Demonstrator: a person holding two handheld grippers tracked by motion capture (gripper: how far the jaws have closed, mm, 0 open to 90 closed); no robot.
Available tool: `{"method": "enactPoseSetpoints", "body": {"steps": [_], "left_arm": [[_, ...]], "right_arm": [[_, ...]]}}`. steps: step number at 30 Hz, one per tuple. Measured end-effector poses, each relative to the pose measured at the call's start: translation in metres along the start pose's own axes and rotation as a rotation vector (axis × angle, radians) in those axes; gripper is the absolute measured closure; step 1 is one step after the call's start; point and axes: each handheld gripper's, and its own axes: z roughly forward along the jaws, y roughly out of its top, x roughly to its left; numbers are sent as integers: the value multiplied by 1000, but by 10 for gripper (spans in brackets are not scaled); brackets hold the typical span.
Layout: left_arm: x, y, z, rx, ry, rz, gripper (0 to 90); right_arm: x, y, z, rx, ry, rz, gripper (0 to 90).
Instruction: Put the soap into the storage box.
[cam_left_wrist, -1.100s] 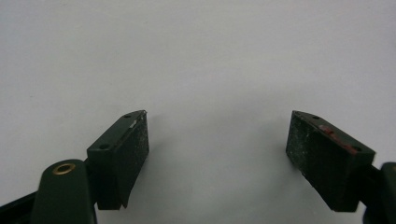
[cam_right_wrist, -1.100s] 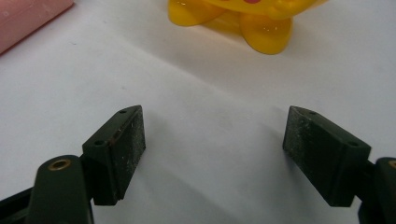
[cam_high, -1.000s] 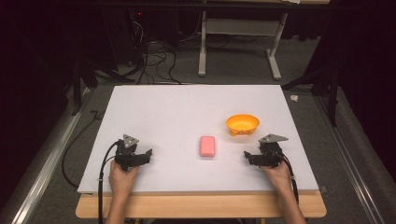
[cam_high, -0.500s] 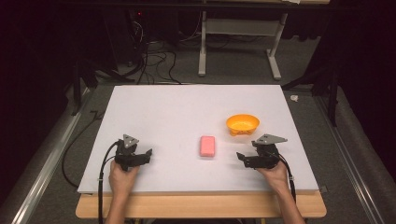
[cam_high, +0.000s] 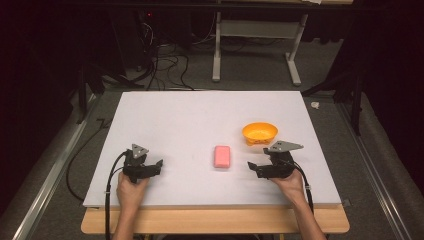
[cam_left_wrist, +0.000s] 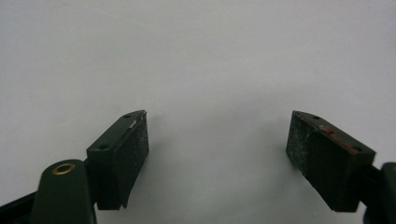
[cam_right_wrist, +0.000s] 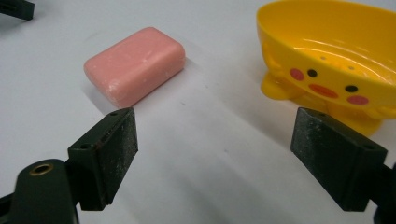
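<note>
Right tongs (cam_high: 254, 167), jaws just opening w/ nothing between them, face a pink soap bar (cam_high: 222, 156) lying mid-desk (cam_high: 200, 115), near but apart from a yellow duck-face soap dish (cam_high: 259, 133). Left tongs (cam_high: 156, 165) rest spread & empty. Risk: the rounded, waxy-smooth bar could squirt out of a pinch or skid on the matte white top; the light, glossy plastic dish w/ drain holes may tip if bumped.
</note>
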Motion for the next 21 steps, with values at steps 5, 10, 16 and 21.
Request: {"method": "enactPoseSetpoints", "body": {"steps": [5, 10, 16, 21], "left_arm": [[0, 0, 0, 2, -1, 0, 216], [0, 0, 0, 4, -2, -1, 216], [0, 0, 0, 5, -3, -2, 215], [1, 0, 0, 3, -4, -2, 216]], "right_arm": [[6, 9, 6, 2, 25, -41, 144], [12, 16, 14, 9, 53, -68, 134], [19, 26, 24, 21, 80, -100, 125], [26, 35, 35, 36, 104, -139, 123]]}}
